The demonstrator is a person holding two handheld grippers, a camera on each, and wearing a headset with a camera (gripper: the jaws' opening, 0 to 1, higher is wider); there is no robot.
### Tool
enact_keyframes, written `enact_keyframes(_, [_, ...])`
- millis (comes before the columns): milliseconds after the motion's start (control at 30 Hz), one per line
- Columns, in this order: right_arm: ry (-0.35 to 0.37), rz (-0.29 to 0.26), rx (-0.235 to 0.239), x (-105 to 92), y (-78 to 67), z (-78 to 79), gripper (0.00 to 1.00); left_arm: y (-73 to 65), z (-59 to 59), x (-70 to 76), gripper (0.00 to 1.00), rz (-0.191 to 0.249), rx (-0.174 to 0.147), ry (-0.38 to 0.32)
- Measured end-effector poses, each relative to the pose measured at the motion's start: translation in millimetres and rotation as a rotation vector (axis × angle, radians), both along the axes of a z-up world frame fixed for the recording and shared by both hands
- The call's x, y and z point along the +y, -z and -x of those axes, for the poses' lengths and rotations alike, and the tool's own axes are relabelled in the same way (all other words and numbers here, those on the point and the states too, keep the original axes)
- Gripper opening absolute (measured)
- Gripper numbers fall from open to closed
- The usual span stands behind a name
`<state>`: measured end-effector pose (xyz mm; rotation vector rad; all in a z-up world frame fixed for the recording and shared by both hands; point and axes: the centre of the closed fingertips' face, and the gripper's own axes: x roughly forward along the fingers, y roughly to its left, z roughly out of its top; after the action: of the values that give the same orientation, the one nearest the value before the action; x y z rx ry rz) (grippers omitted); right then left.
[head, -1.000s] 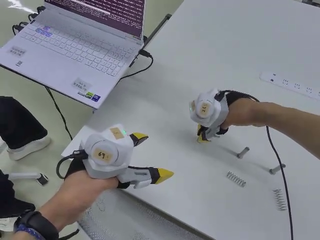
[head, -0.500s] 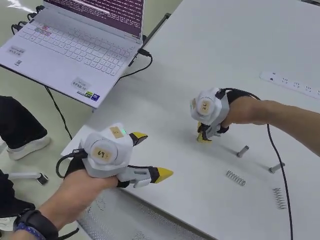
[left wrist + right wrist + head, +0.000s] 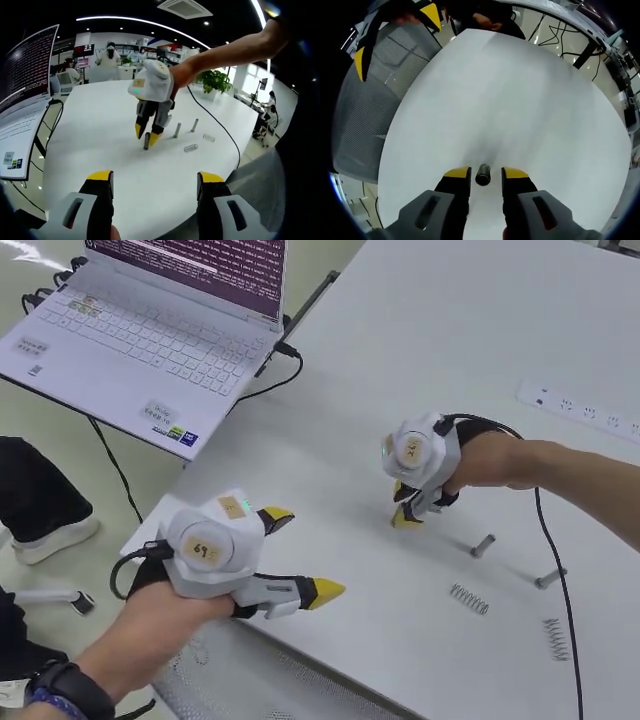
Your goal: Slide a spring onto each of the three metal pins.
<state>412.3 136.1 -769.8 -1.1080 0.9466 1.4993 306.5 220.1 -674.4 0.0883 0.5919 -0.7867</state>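
Note:
My right gripper [image 3: 404, 512] points down at the white table, jaws a little apart, straddling an upright pin with a dark spring [image 3: 483, 175] on it. Small gaps show on both sides of that spring [image 3: 146, 142]. Seen from the left gripper view, the right gripper [image 3: 146, 134] hangs just above it. Two bare metal pins [image 3: 483, 545] [image 3: 549, 578] stand to the right. Two loose springs [image 3: 469, 599] [image 3: 555, 638] lie nearer the front edge. My left gripper [image 3: 302, 552] hovers open and empty at the table's near corner, its yellow tips wide apart [image 3: 155, 177].
An open laptop [image 3: 150, 330] sits at the far left, with a black cable [image 3: 270, 380] running from it. A white power strip [image 3: 580, 410] lies at the far right. The right gripper's cord [image 3: 560, 570] trails past the pins. A grey mesh surface [image 3: 230, 680] shows below the table edge.
The right gripper stays over the same pin, with its jaws looking slightly further apart. The left gripper holds still. The head view has shifted a little.

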Motion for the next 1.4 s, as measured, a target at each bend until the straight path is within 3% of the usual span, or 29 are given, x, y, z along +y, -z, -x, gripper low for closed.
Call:
enact_keyframes(767, [0.141,-0.144,0.004,1.1,-31.6,-4.4,0.28,-2.1,-1.0,-5.6,0.64,0.003,-0.005,0.012])
enact_keyframes(1400, [0.353,-0.341,0.002,4.0,-59.0,-6.1,0.33,-5.8,-1.4,-6.8,0.63,0.000,-0.009,0.017])
